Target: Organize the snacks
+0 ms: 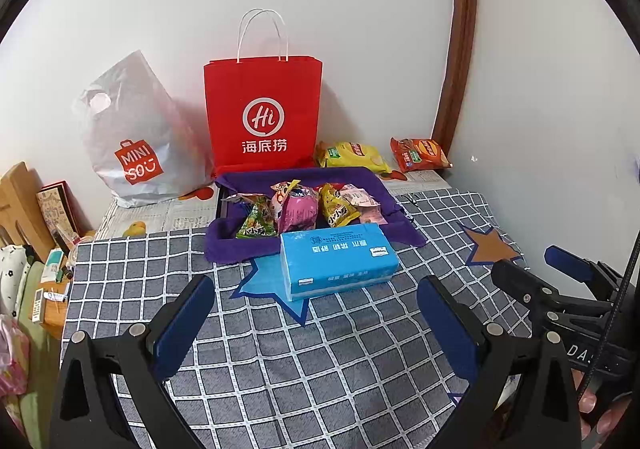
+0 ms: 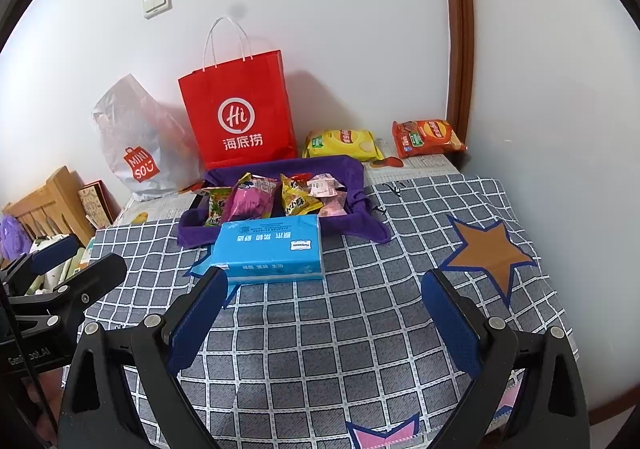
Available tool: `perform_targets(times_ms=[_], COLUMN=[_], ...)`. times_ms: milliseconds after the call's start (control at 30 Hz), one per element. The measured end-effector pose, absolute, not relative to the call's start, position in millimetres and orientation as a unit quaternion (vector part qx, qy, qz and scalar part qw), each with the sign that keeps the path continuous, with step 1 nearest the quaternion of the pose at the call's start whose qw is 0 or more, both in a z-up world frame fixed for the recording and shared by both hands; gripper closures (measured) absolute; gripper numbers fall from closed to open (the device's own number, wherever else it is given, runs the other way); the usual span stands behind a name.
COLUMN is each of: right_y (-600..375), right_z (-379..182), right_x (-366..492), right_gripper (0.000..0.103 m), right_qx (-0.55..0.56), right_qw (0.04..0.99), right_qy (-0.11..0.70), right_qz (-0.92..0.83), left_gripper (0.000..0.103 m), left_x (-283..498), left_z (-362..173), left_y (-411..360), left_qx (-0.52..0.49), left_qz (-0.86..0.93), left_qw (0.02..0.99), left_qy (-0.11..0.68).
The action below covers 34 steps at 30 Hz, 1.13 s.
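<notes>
Snacks [image 1: 304, 209] in purple tray [image 1: 224, 245] sit beyond blue tissue pack [image 1: 338, 259], ahead of left claw [image 1: 316, 313] and right claw [image 2: 326, 307], both wide, empty.

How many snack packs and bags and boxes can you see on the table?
Small snack packs in the purple tray: 5, maybe more hidden
Chip bags: 2 (yellow, orange)
Carrier bags: 2 (red, white)
Blue tissue box: 1
Total: 10

Bare checked cloth [image 2: 320, 329] lies open up to the blue tissue box [image 2: 270, 251], which fronts the purple tray [image 2: 352, 173].
</notes>
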State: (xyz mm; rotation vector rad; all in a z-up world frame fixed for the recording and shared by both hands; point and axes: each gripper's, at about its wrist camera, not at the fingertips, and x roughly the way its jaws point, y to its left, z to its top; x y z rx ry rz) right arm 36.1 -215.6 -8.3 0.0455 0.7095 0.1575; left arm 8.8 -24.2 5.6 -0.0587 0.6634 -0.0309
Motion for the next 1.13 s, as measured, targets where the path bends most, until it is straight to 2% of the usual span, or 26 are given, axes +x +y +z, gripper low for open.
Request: perform_targets(times_ms=[1133], right_y=[-213.6], right_z=[0.1], right_x=[25.2], right_gripper=[0.006], right_qx=[0.029], right_qw=[0.939], right_qy=[0.332], right_qz=[0.083], left_gripper=[0.001], left_x=[10.8], left_z=[5.7], left_y=[-22.5], left_qx=[-0.027], left_qz=[-0.02], left_qw=[0.945], left_qy=[0.324])
